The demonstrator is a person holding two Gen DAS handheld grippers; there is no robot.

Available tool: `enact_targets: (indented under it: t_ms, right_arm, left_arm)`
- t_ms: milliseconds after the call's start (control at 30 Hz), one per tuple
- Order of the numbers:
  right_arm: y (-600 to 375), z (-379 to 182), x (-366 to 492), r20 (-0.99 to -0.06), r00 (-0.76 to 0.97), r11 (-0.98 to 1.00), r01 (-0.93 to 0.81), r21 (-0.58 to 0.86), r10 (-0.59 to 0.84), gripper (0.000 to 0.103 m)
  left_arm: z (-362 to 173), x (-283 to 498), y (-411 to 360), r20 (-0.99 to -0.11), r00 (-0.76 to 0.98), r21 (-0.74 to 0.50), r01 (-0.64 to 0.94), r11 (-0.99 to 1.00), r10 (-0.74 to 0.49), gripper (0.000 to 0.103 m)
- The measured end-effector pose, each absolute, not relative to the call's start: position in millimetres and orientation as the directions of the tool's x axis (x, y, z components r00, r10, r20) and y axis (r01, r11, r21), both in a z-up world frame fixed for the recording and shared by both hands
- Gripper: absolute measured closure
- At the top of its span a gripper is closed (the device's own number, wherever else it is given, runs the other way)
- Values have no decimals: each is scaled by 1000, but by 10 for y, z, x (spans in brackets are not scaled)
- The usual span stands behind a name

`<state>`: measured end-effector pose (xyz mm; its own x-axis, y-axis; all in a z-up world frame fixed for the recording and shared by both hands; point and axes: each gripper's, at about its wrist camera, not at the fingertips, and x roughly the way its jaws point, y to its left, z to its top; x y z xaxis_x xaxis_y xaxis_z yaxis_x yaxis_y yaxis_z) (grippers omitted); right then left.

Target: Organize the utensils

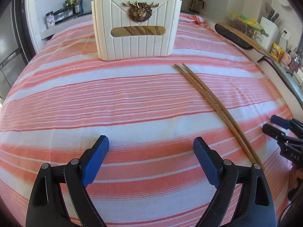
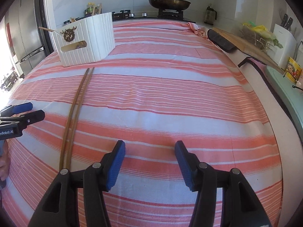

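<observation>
Striped tablecloth (image 1: 132,98) covers the table; white utensil holder (image 1: 136,30) stands upright at the far side, several chopsticks already inside. One pair of long wooden chopsticks (image 1: 212,98) lies flat on the cloth, side by side — between the two grippers, nearer ends toward the camera. Left gripper (image 1: 151,147) spread wide, empty. Right gripper (image 2: 149,151) partly spread, empty. Judgement: sticks light, stiff, smooth — likely to roll; pinch both near mid-length.

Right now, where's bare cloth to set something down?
Free: striped cloth right of the chopsticks, up to the stove-side edge; also the patch left of them, in front of the white holder. Crowded: the counter past the cloth's right edge, with cutting board and rack.
</observation>
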<state>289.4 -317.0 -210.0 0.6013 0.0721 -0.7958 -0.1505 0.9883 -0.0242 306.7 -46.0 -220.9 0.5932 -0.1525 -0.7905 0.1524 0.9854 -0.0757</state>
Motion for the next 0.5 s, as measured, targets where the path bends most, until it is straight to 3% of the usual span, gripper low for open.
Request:
enact_targets:
  t_ms: [500]
  right_arm:
    - [-3164, -2110, 2906, -796, 602, 989, -147, -24, 70, 45]
  left_arm:
    - [-2254, 3063, -509, -804, 583, -36, 143, 989, -114, 2]
